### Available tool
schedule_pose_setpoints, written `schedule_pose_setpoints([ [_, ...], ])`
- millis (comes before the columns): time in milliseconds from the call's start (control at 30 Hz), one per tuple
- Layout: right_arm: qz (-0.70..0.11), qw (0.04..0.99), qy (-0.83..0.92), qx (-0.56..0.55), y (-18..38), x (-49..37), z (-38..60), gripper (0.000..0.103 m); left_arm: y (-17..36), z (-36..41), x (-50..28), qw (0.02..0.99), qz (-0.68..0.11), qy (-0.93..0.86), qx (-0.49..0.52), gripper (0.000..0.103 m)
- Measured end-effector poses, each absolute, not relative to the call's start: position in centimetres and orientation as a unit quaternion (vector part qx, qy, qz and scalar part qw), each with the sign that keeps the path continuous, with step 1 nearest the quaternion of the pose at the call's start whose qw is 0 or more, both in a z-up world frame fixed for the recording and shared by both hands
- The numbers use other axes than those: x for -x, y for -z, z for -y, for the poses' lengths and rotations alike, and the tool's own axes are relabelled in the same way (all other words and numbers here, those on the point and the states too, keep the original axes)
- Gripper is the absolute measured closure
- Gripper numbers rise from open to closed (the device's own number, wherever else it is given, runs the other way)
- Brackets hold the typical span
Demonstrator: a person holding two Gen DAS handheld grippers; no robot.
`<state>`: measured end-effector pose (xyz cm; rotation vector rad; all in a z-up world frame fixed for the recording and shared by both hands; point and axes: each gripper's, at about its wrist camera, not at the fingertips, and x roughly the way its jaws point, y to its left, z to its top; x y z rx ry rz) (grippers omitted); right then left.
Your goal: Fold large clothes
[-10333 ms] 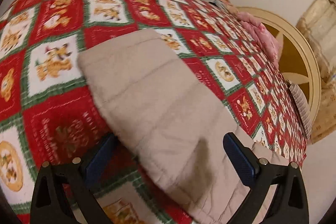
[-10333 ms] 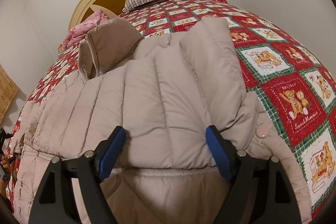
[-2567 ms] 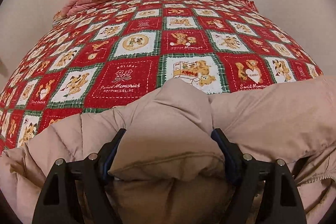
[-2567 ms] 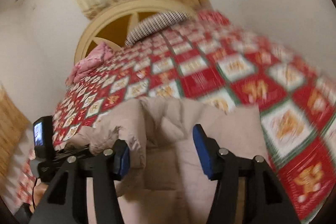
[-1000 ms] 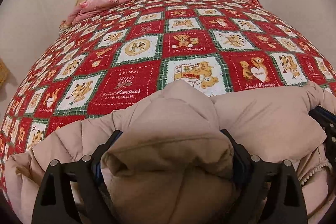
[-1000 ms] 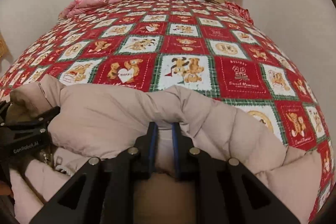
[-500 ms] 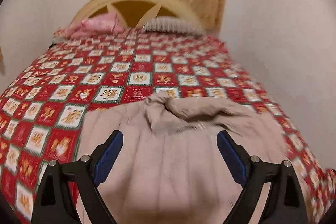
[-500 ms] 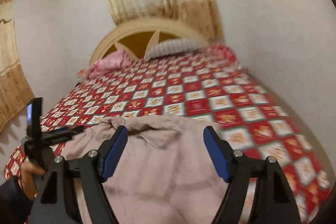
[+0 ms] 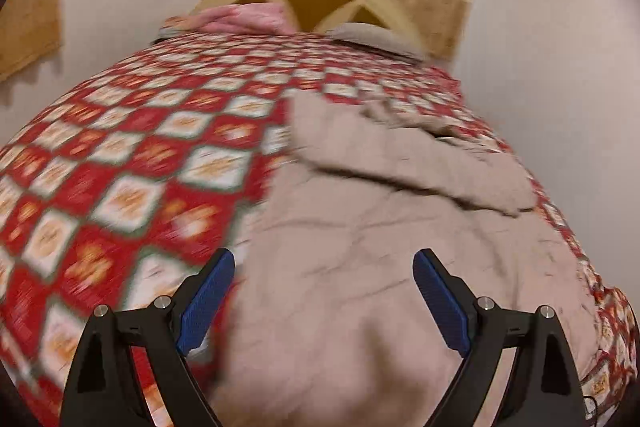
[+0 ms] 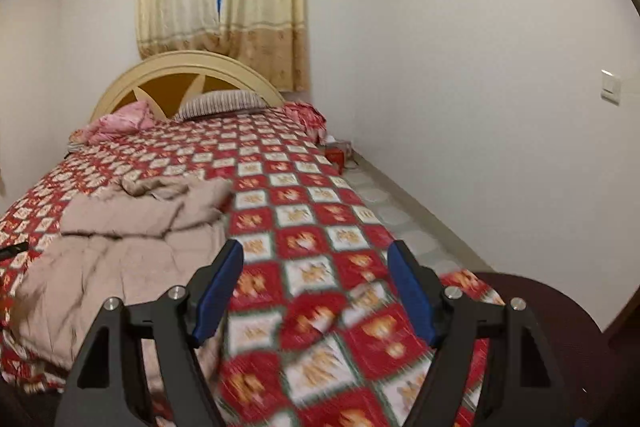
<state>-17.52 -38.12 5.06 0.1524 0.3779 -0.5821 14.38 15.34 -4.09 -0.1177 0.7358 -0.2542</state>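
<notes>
A beige quilted puffer jacket [image 9: 392, 235] lies spread and rumpled on the red patchwork quilt [image 9: 132, 163], with a sleeve folded across its far part. My left gripper [image 9: 324, 291] is open and empty, raised above the jacket's near end. In the right wrist view the jacket [image 10: 128, 243] lies on the left of the quilt [image 10: 320, 227]. My right gripper [image 10: 316, 287] is open and empty, held above bare quilt to the right of the jacket.
A cream headboard [image 10: 188, 71], a striped pillow [image 10: 224, 103] and a pink bundle [image 10: 116, 125] are at the far end of the bed. A white wall [image 10: 480, 87] and a strip of floor [image 10: 400, 219] run along the bed's right side.
Both grippers let go of the jacket and pulled back and up. The right gripper opened. The jacket dropped flat on the quilt. The left view swung right, the right view swung off the jacket.
</notes>
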Motion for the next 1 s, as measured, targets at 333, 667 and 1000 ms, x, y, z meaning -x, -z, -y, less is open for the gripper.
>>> schedule_pose_setpoints([
  [333,-0.242,0.928,0.135,-0.250,2.4,15.9,38.9,0.023,5.7,-20.1,-8.9,0.923,-0.362,0.102,0.077,0.012],
  [667,-0.290,0.916,0.065,-0.269,7.4,9.2,36.0,0.027,7.0,-19.2,-9.2,0.918,-0.373,0.119,0.065,0.012],
  [1000,-0.362,0.898,0.041,-0.247,12.1,6.1,32.6,0.028,8.5,-22.9,-9.0,0.907,-0.384,0.136,0.110,0.012],
])
